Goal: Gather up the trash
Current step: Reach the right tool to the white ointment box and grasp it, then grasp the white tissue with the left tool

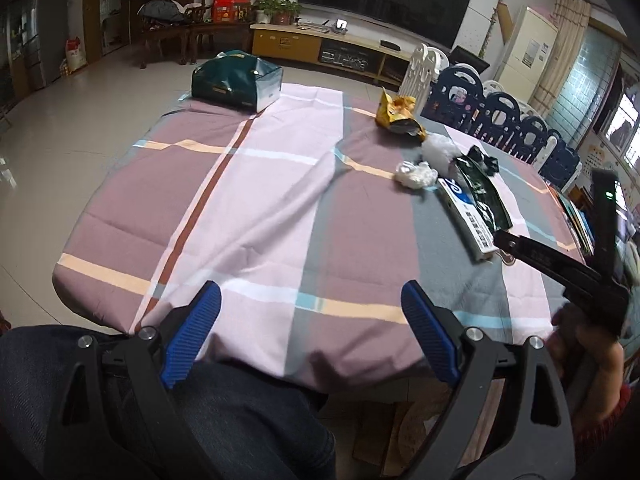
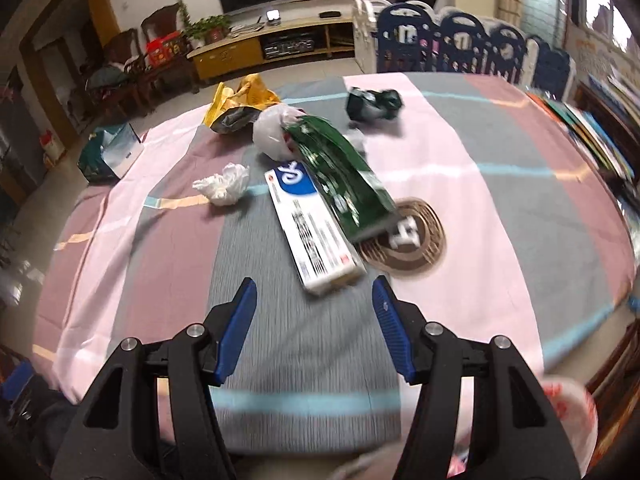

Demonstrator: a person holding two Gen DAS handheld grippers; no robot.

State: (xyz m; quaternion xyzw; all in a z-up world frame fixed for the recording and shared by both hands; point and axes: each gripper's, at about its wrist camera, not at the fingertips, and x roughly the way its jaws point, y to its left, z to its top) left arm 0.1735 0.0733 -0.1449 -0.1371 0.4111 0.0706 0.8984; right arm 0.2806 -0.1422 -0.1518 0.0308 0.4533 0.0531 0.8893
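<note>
Trash lies on the right part of a round table with a striped cloth [image 1: 256,184]. A white and blue carton [image 2: 316,232] lies just beyond my open, empty right gripper [image 2: 314,320]; a green wrapper [image 2: 344,176] leans across it. Behind are a crumpled white tissue [image 2: 224,184], a white plastic bag [image 2: 272,132], a yellow snack bag [image 2: 240,108] and a dark crumpled wrapper [image 2: 372,104]. My left gripper [image 1: 312,320] is open and empty over the table's near edge. In the left wrist view, the right gripper's finger [image 1: 540,256] reaches toward the carton [image 1: 468,216].
A dark green gift bag [image 1: 236,80] lies at the table's far left. A round brown coaster [image 2: 412,236] holding a small white object sits right of the carton. Books [image 2: 592,132] line the table's right edge. Chairs, a TV stand and a playpen fence stand beyond.
</note>
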